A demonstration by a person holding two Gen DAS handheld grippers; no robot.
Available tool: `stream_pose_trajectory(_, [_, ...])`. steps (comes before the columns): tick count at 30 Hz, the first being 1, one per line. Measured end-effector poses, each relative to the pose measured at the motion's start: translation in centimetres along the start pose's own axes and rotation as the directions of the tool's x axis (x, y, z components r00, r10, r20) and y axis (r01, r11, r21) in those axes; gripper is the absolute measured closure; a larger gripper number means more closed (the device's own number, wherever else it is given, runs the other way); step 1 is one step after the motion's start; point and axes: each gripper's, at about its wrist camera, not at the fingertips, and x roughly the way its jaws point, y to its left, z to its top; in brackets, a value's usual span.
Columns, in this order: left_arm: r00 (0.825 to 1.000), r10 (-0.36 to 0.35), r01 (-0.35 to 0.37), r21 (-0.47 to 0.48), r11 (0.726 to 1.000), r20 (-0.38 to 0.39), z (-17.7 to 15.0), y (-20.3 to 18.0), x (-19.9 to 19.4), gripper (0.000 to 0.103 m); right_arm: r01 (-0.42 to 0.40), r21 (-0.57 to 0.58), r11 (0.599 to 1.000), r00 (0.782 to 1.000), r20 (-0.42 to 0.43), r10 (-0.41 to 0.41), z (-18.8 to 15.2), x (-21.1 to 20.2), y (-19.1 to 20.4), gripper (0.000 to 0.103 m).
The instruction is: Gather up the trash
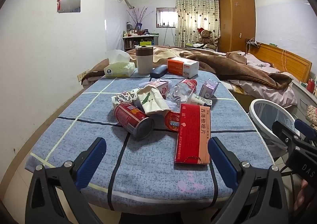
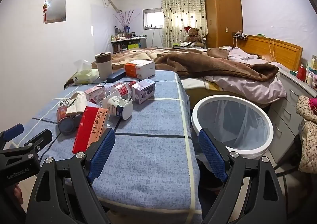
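A pile of trash lies mid-table on the blue checked cloth point(image 1: 79, 121): a red can point(image 1: 133, 120) on its side, a red medicine box point(image 1: 193, 134), a crumpled paper bag point(image 1: 152, 100), a clear plastic bottle point(image 1: 182, 90), a yogurt cup point(image 2: 118, 107) and a purple carton point(image 1: 209, 88). My left gripper point(image 1: 156, 149) is open and empty, just short of the can and the red box point(image 2: 89, 129). My right gripper point(image 2: 156, 140) is open and empty over the table's right front edge. A white bin point(image 2: 231, 123) with a clear liner stands on the floor right of the table.
At the table's far end stand a tissue pack point(image 1: 118, 68), a mug point(image 1: 144, 59), a dark glasses case point(image 1: 158, 71) and an orange-white box point(image 1: 183, 67). A bed with brown blankets point(image 2: 218, 65) lies behind. Drawers point(image 2: 287, 105) and a padded jacket point(image 2: 307, 131) are at the right.
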Motion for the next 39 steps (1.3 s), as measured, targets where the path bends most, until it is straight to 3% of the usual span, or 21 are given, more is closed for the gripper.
stream_pose_trajectory(39, [1.000, 0.011, -0.011, -0.002, 1.000, 0.000, 0.28, 0.12, -0.28, 0.000, 0.003, 0.005, 1.000, 1.000, 0.007, -0.003, 0.32, -0.33, -0.17, 0.015])
